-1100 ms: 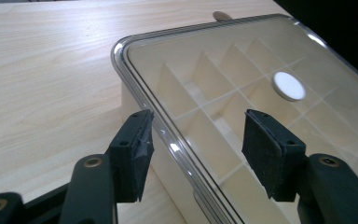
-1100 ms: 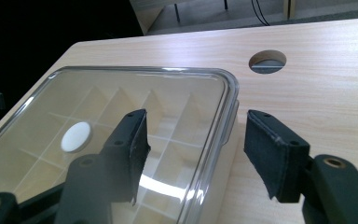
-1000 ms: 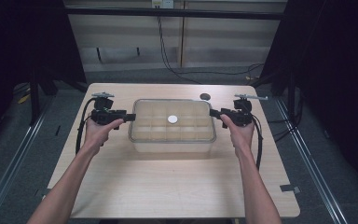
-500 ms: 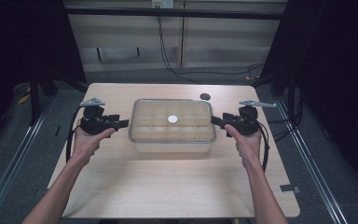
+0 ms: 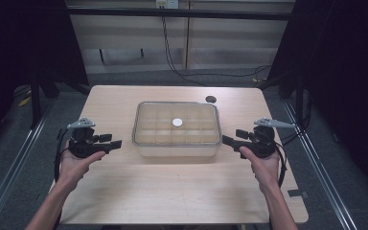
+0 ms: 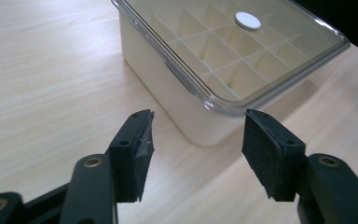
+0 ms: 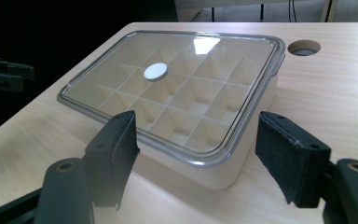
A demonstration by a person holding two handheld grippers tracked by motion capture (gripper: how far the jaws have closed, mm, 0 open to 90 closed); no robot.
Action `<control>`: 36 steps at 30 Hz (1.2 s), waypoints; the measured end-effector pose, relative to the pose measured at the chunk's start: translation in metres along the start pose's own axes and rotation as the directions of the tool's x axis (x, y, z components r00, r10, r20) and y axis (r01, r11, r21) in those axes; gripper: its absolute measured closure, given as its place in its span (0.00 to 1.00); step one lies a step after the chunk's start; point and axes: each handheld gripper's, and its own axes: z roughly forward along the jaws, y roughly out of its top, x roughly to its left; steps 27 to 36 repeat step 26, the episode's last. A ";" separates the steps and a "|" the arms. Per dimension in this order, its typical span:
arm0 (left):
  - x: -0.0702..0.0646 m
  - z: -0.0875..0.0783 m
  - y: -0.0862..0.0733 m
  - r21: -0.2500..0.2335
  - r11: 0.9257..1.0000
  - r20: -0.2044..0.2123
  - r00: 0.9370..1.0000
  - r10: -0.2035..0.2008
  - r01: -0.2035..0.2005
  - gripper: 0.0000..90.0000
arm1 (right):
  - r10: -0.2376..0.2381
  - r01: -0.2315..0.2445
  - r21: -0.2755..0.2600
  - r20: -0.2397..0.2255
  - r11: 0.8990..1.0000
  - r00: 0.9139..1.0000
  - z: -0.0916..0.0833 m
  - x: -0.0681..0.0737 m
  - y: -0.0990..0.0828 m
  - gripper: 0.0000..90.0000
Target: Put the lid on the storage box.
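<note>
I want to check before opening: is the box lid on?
On: the clear lid lies flat, covering the box rim all round.

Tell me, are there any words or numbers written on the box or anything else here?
None: no words, numbers or signs can be read.
The clear lid of the divided box is plain, with a blank white round disc on it.
The table and the fingers carry no writing either.
</note>
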 end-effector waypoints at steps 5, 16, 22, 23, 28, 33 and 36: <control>-0.005 -0.011 -0.014 -0.002 1.000 0.001 1.000 -0.001 0.001 0.42 | -0.008 0.008 0.002 0.006 1.000 1.000 -0.011 0.004 -0.015 0.32; -0.014 -0.025 -0.063 -0.020 0.998 -0.046 0.997 -0.065 0.064 0.35 | 0.064 -0.064 -0.014 -0.025 0.998 0.998 -0.029 0.009 -0.050 0.31; -0.015 -0.029 -0.080 0.014 0.997 -0.062 0.995 -0.080 0.082 0.35 | 0.062 -0.062 0.017 0.012 0.998 0.998 -0.034 0.009 -0.072 0.30; -0.016 -0.029 -0.082 0.011 0.997 -0.064 0.995 -0.079 0.080 0.35 | 0.061 -0.061 0.019 0.020 0.998 0.998 -0.034 0.008 -0.075 0.30; -0.016 -0.025 -0.091 0.028 0.998 -0.055 0.997 -0.062 0.064 0.35 | 0.075 -0.076 0.026 0.036 0.997 0.997 -0.031 0.002 -0.087 0.29; -0.016 -0.025 -0.091 0.028 0.998 -0.055 0.997 -0.062 0.064 0.35 | 0.075 -0.076 0.026 0.036 0.997 0.997 -0.031 0.002 -0.087 0.29; -0.016 -0.025 -0.091 0.028 0.998 -0.055 0.997 -0.062 0.064 0.35 | 0.075 -0.076 0.026 0.036 0.997 0.997 -0.031 0.002 -0.087 0.29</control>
